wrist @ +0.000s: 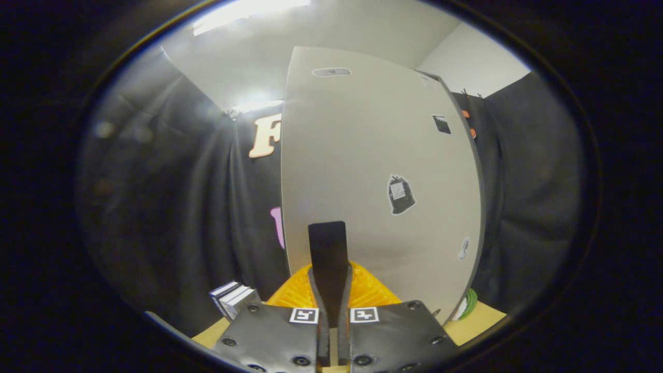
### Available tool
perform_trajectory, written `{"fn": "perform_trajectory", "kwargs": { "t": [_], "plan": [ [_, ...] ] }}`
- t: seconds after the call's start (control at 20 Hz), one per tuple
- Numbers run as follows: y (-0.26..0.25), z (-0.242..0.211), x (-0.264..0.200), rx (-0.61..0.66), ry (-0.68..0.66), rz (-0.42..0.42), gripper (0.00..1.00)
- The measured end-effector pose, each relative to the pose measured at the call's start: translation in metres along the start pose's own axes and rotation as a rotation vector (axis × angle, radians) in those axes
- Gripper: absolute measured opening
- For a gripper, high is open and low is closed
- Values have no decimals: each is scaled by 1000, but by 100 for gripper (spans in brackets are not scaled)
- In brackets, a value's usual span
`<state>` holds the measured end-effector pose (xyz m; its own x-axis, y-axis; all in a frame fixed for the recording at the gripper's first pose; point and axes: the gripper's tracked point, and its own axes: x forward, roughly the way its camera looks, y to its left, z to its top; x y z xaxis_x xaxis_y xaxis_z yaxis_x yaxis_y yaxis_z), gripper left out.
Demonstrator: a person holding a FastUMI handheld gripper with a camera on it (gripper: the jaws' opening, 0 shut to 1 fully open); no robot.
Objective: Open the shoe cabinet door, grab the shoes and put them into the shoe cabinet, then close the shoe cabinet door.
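Observation:
The shoe cabinet (362, 171) stands tall and pale right in front of me, and its flat door face takes up most of what lies ahead. An oval recessed handle (331, 72) sits near the top of the door. Several small stickers dot the door, one a dark bag shape (400, 195). My gripper (327, 230) is shut, its two fingers pressed together with nothing between them. The tips are low on the door and very close to its face; I cannot tell if they touch it.
A small stack of white boxes (234, 299) stands to the left of the cabinet's foot. A green and white object (469, 304) lies at its right foot on the light wooden surface (484, 315). Black cloth walls close in on both sides.

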<state>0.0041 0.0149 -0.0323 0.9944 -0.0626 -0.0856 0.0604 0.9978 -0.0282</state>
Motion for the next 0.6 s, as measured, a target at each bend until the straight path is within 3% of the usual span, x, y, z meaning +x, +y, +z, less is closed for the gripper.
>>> {"fn": "perform_trajectory", "kwargs": {
  "t": [0.6],
  "plan": [
    [-33,10,-47,-24,17,-12,7]
  ]
}}
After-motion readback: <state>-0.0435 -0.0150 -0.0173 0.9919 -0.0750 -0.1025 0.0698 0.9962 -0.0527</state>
